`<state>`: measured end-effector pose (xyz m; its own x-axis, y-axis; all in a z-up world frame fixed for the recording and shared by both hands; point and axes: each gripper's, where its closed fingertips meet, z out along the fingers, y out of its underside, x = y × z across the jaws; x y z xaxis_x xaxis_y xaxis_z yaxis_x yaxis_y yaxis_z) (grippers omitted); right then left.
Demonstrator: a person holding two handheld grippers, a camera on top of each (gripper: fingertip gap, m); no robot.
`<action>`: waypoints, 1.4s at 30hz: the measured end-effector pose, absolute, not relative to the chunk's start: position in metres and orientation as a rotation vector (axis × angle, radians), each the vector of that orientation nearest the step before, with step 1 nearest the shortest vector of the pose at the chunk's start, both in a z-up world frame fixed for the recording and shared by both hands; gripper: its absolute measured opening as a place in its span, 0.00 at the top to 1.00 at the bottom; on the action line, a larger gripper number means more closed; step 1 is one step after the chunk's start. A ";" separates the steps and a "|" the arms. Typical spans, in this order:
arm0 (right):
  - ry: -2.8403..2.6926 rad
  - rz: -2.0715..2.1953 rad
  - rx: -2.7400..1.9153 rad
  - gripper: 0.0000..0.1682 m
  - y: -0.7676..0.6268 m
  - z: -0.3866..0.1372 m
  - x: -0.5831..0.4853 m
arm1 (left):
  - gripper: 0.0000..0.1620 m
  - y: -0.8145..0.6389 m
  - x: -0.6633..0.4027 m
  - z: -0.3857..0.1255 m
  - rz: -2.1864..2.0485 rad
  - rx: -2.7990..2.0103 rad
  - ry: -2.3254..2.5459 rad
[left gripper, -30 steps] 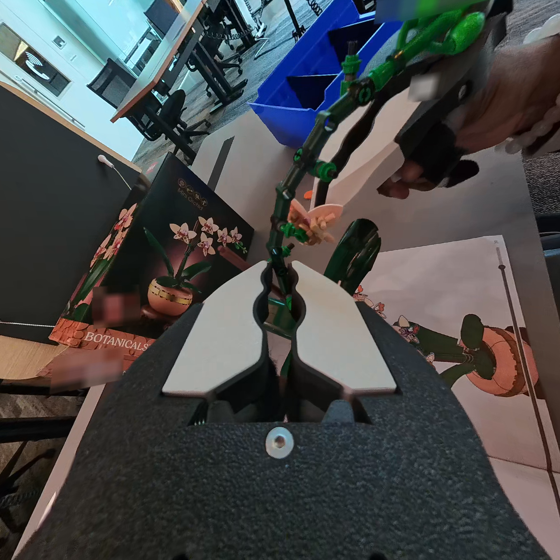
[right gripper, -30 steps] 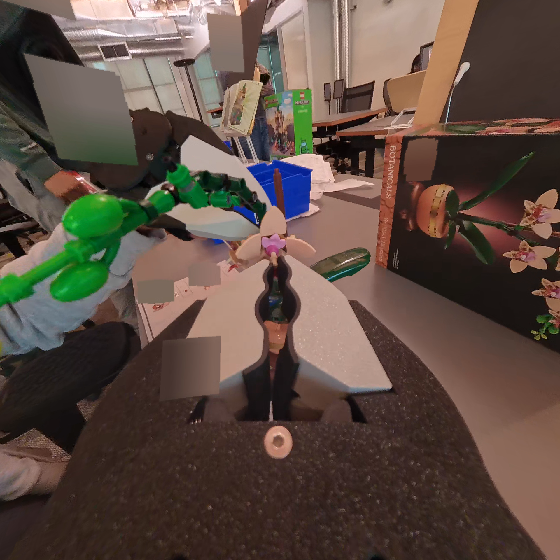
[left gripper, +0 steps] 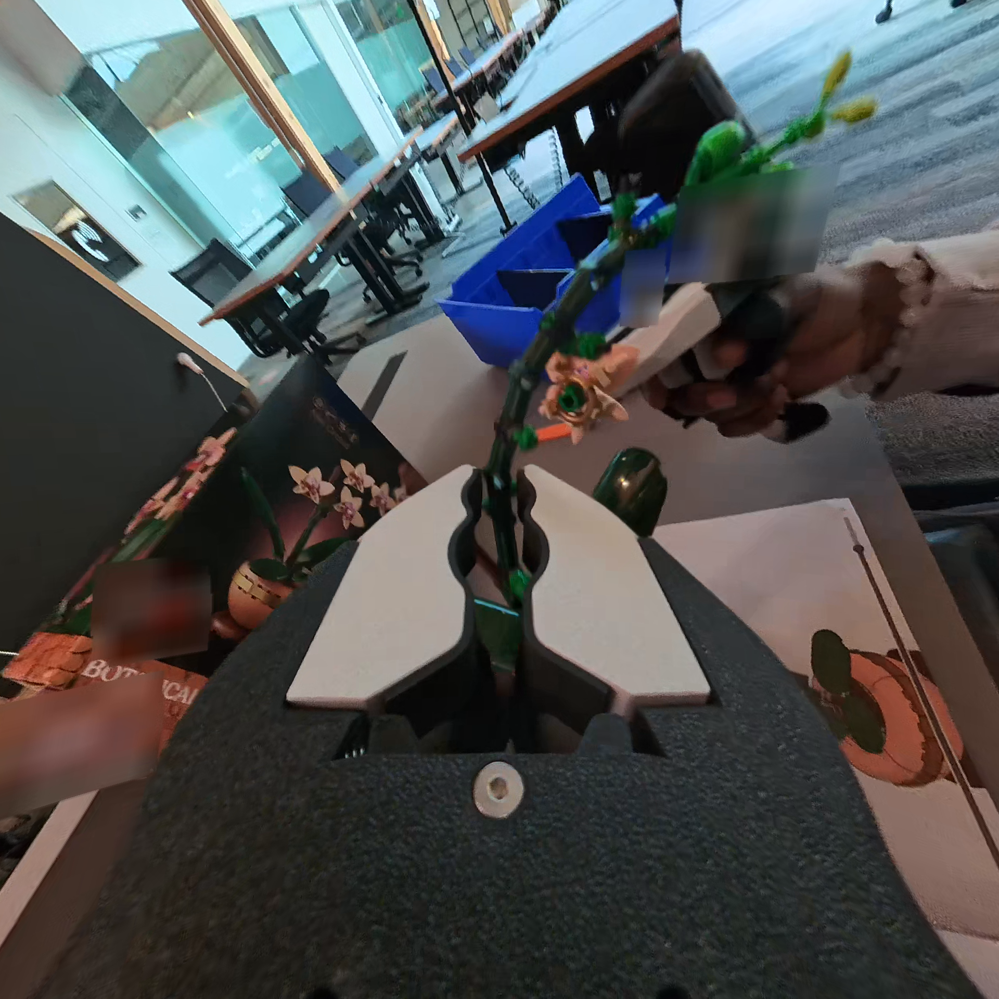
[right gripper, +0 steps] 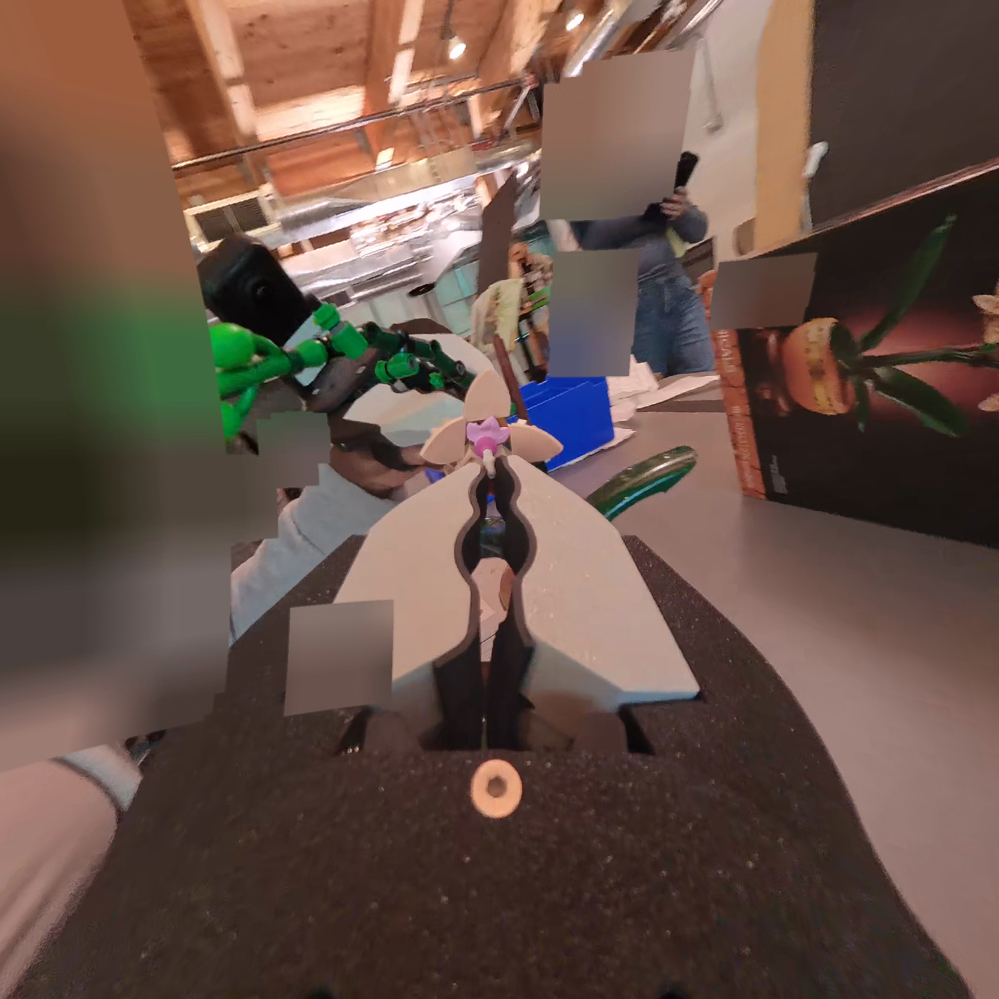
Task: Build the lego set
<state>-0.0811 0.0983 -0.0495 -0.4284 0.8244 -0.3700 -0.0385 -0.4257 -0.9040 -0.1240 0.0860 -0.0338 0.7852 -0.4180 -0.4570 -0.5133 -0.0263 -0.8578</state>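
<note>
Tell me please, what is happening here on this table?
A person is building a Lego orchid with two hand-held grippers. The left gripper is shut on the lower part of the dark green stem, which curves upward to bright green buds. The right gripper holds a cream flower with a pink centre at its fingertips, close beside the stem. The set's box, an instruction sheet, a loose dark green leaf and a blue bin are on the table.

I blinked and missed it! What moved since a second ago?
The flower, pinched in the right tool, now sits against the green stem; its back faces the left camera. The right camera tipped up toward the ceiling. Unchanged: the left tool grips the stem's base, and the dark leaf lies on the table.
</note>
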 end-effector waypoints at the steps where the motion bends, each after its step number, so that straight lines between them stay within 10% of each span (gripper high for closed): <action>1: -1.135 1.885 -1.193 0.99 0.098 -0.052 -0.078 | 0.92 0.086 -0.123 -0.030 0.091 -1.623 0.753; 42: -0.796 1.364 -1.102 0.99 0.105 -0.034 -0.069 | 0.91 0.106 -0.102 -0.012 0.352 -1.779 0.506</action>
